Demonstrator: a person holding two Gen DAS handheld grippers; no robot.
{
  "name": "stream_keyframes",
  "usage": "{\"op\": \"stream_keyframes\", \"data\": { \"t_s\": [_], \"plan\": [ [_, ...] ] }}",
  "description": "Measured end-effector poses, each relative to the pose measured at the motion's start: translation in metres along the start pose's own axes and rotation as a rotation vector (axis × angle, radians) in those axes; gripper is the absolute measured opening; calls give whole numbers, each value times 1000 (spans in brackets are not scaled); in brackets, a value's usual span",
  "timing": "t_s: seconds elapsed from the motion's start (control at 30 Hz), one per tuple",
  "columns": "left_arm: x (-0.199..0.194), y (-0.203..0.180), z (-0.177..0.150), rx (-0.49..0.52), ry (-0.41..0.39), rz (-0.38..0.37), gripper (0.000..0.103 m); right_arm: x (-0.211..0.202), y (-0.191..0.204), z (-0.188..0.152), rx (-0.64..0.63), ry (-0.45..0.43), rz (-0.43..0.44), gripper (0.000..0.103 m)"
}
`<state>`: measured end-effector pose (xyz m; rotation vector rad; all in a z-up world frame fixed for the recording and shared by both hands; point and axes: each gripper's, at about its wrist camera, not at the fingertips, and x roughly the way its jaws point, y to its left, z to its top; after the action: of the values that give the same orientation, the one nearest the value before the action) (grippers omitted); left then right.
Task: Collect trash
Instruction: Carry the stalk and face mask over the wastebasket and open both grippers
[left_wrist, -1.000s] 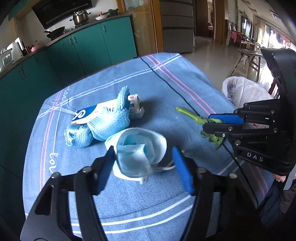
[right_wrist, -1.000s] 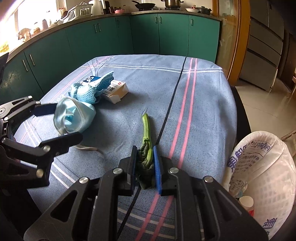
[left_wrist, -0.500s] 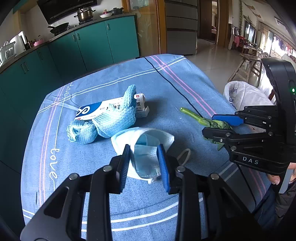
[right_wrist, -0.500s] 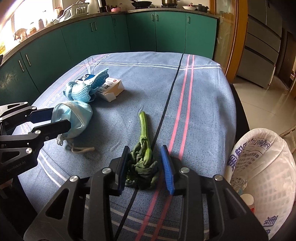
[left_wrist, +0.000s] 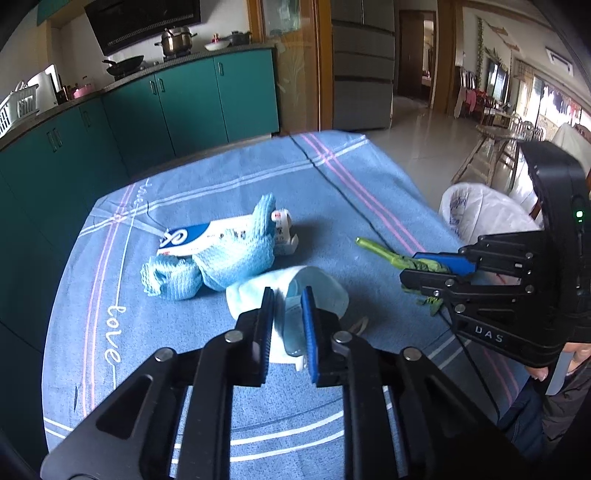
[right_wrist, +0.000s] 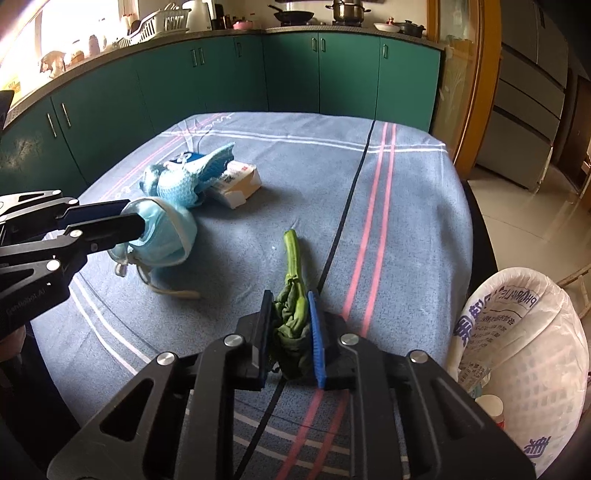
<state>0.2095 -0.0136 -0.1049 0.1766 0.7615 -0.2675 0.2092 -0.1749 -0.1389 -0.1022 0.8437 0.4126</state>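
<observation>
Two grippers grip trash on the blue cloth: the right gripper has just closed on the greens, stalk pointing away; the left gripper has just closed on the mask. Farther left, a carton lies under netting.

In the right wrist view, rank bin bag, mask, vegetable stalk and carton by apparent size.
1. Bin bag, though it sits nearest the camera.
2. Mask and vegetable stalk: too alike to rank.
3. Carton, farther off and partly covered.

Teal cabinets, steel pot, wok, dish rack
</observation>
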Motion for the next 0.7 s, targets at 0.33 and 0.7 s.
{"op": "stream_keyframes", "data": {
  "t_s": [0.33,0.7],
  "plan": [
    [-15,31,7,-142,-49,-60,15,-4,-16,1,72,-6,-3,19],
    [-40,74,7,-300,-129,-110,13,-21,-29,3,111,-56,-13,19]
  ]
}}
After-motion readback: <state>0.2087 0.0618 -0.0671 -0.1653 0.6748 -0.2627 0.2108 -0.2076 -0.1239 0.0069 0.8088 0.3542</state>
